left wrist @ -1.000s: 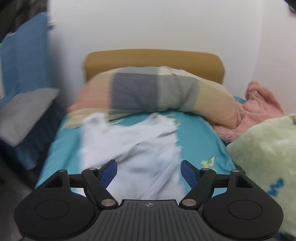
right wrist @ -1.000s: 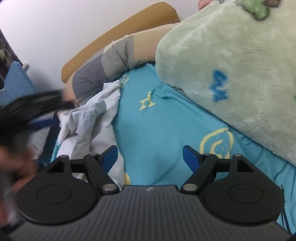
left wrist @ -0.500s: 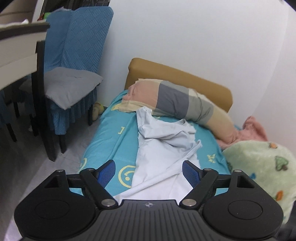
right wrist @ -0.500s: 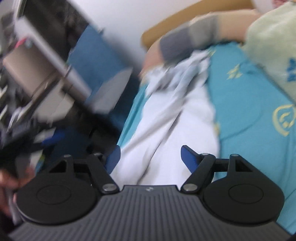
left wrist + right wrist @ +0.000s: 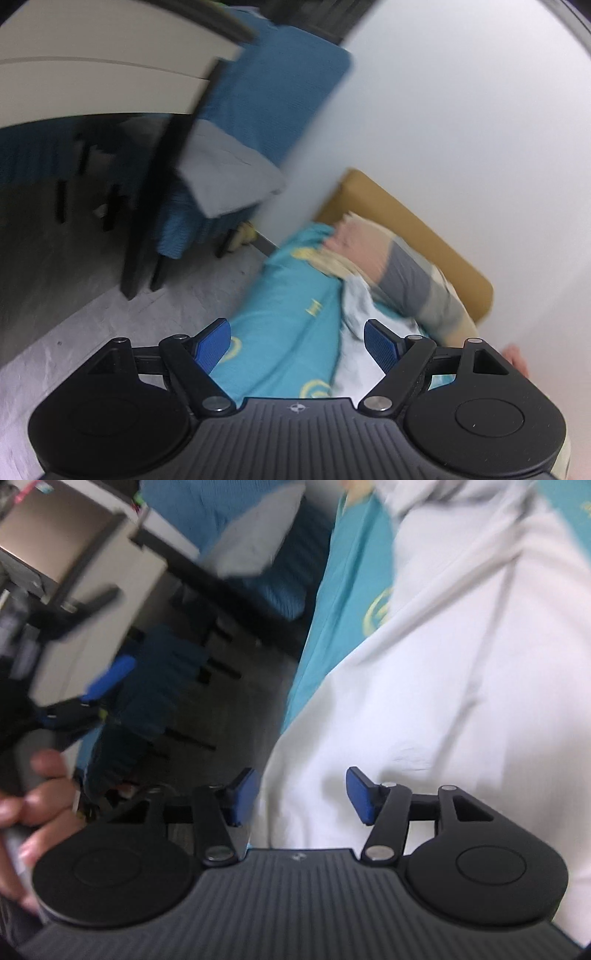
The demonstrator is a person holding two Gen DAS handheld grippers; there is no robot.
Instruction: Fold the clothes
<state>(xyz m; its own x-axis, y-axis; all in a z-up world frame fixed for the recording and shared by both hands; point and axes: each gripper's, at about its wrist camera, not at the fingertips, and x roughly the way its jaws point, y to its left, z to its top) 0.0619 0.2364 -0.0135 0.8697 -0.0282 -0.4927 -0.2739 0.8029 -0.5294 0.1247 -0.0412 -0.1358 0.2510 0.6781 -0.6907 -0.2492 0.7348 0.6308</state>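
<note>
Shirt [image 5: 461,686] blurred, cut off

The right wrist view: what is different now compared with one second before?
The right gripper swung from the bare teal sheet near the green blanket over to the white garment, close above its lower edge. Its jaws stayed open; nothing was gripped. The garment stayed spread on the bed.

One white garment [image 5: 461,686], one bed [image 5: 284,332], one striped pillow [image 5: 406,280], one blue-covered chair [image 5: 273,110], two grippers with blue fingers [image 5: 212,345].
</note>
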